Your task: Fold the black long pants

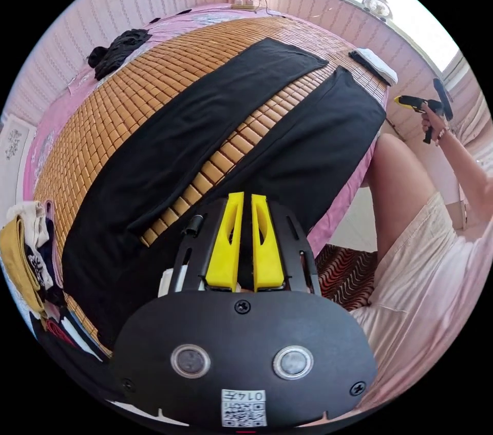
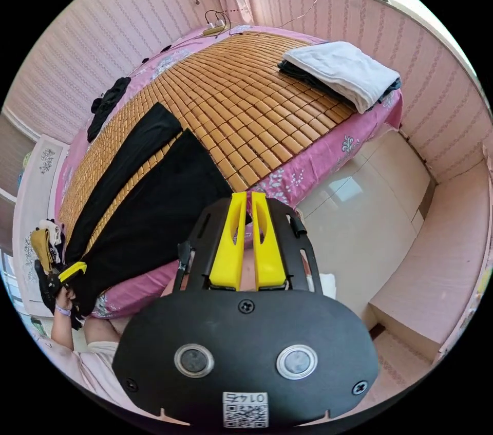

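Note:
The black long pants (image 1: 215,132) lie flat on a bamboo mat (image 1: 154,91) on the bed, their two legs spread in a narrow V. My left gripper (image 1: 246,197) hangs over the crotch end, its yellow jaws shut with a thin gap and no cloth visibly between them. In the right gripper view the pants (image 2: 154,199) lie at the left, with the left gripper (image 2: 72,270) at their waist end, which hangs off the bed. My right gripper (image 2: 245,195) is shut and empty above the pink bed edge (image 2: 313,163), past the leg hems. A hand also holds it up at the far right (image 1: 418,103).
A folded white and dark stack (image 2: 344,73) sits at the mat's far corner. A crumpled black garment (image 1: 118,52) lies near the wall. A clothes pile (image 1: 28,250) is beside the waist end. The person's leg (image 1: 395,183) stands by the bed, over tiled floor (image 2: 370,229).

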Action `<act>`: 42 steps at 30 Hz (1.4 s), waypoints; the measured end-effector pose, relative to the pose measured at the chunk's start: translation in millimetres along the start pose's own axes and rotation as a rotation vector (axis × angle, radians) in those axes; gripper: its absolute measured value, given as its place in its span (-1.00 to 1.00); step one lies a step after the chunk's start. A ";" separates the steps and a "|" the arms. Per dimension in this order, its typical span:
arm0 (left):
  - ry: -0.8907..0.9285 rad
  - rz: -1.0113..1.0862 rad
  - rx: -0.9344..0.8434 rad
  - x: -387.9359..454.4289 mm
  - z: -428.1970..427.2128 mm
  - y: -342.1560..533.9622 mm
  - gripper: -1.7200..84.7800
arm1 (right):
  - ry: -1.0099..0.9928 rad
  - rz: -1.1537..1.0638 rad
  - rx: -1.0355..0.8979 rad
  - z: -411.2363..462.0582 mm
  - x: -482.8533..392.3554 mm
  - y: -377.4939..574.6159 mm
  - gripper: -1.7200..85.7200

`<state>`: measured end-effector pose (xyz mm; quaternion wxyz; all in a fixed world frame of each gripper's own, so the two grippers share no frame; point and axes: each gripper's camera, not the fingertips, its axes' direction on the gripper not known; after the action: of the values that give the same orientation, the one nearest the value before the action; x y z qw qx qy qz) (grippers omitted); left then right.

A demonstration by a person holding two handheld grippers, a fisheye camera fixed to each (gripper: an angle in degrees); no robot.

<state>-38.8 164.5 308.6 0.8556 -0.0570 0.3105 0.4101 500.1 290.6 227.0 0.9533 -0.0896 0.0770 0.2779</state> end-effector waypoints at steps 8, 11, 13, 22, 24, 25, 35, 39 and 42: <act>-0.230 -0.513 -0.043 -112.3 -87.8 159.9 -0.90 | -0.140 -0.525 0.057 7.9 -199.5 -45.1 -0.86; -0.293 -0.647 -0.085 -136.5 -107.4 213.5 -0.87 | -0.290 -0.690 -0.012 27.8 -290.9 -47.6 -0.85; -0.315 -0.719 -0.088 -146.5 -117.4 239.3 -0.86 | -0.406 -0.819 -0.046 39.4 -372.5 -38.8 -0.85; -0.335 -0.888 -0.081 -172.1 -134.0 302.6 -0.90 | -0.576 -1.695 -0.098 41.9 -709.4 85.1 -0.97; -0.353 -0.864 -0.097 -178.3 -133.5 299.7 -0.93 | -0.540 -1.785 -0.081 44.2 -763.3 113.1 -0.98; -0.365 -0.854 -0.114 -183.0 -132.9 297.5 -0.94 | -0.534 -1.805 -0.085 47.6 -795.0 127.6 -0.98; -0.346 -0.767 -0.167 -196.0 -149.2 302.7 -0.98 | -0.384 -1.830 -0.170 82.0 -907.0 168.6 -0.98; -0.357 -0.732 -0.173 -197.3 -159.7 307.1 -0.98 | -0.427 -1.702 -0.219 88.6 -913.1 155.0 -0.98; -0.348 -0.782 -0.122 -203.6 -173.3 323.2 -0.98 | -0.507 -1.658 -0.243 87.5 -900.1 141.0 -0.98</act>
<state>-456.9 180.2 338.3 0.9813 -0.1511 0.0919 0.0761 -318.5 -38.1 471.0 0.8204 -0.1532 -0.2575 -0.4870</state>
